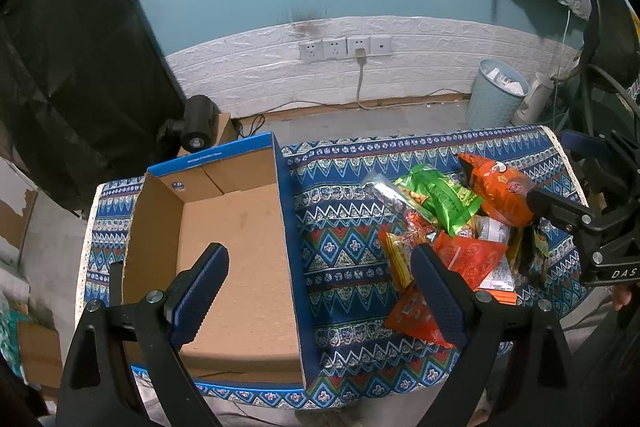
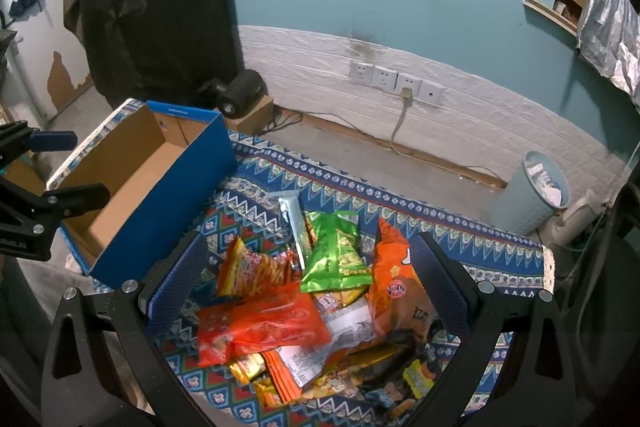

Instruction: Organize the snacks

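Note:
An empty cardboard box with blue outer walls sits on the left of the patterned cloth; it also shows in the right wrist view. A pile of snack packets lies to its right: a green bag, an orange bag, a red packet and a silver bar. My left gripper is open and empty, above the box's right wall. My right gripper is open and empty, straddling the pile from above.
The blue patterned cloth covers a small table. Behind it are a white brick wall with sockets, a light blue waste bin, a black lamp head and a black softbox at left.

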`<action>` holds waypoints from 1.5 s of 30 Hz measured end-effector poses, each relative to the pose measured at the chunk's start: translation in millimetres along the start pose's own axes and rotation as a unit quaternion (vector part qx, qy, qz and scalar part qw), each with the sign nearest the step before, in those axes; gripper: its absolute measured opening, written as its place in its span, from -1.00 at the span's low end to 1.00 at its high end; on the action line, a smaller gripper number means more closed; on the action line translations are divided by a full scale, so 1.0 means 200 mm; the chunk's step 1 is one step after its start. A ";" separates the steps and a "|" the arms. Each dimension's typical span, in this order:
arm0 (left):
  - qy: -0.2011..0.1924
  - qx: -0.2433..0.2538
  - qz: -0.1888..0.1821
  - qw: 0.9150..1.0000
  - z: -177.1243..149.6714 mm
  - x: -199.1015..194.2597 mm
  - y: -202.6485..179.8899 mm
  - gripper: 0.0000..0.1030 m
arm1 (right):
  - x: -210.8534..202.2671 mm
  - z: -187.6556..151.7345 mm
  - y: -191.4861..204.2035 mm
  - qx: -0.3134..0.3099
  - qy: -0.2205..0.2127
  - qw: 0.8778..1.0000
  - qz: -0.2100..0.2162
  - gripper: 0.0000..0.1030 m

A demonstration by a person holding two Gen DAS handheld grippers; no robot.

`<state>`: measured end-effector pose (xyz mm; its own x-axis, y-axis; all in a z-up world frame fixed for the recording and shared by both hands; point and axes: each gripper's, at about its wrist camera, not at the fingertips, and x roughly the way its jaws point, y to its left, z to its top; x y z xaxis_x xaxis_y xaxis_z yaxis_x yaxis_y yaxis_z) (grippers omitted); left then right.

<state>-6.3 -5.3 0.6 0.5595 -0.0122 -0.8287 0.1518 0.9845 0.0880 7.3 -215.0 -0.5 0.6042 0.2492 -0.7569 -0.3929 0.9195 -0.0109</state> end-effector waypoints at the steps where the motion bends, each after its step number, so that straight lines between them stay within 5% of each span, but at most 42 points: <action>1: 0.000 0.000 0.000 1.000 0.00 0.00 0.00 0.82 | 0.00 0.00 0.00 0.000 0.000 1.000 0.000 0.93; 45: 0.003 0.003 -0.007 1.000 -0.01 -0.02 -0.03 0.82 | -0.01 -0.01 0.00 0.000 0.003 1.000 -0.001 0.93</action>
<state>-10.3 -10.1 1.8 0.5530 -0.0247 -0.8328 0.1643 0.9832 0.0799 5.1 -216.5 -0.8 0.6007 0.2461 -0.7607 -0.3926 0.9196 -0.0125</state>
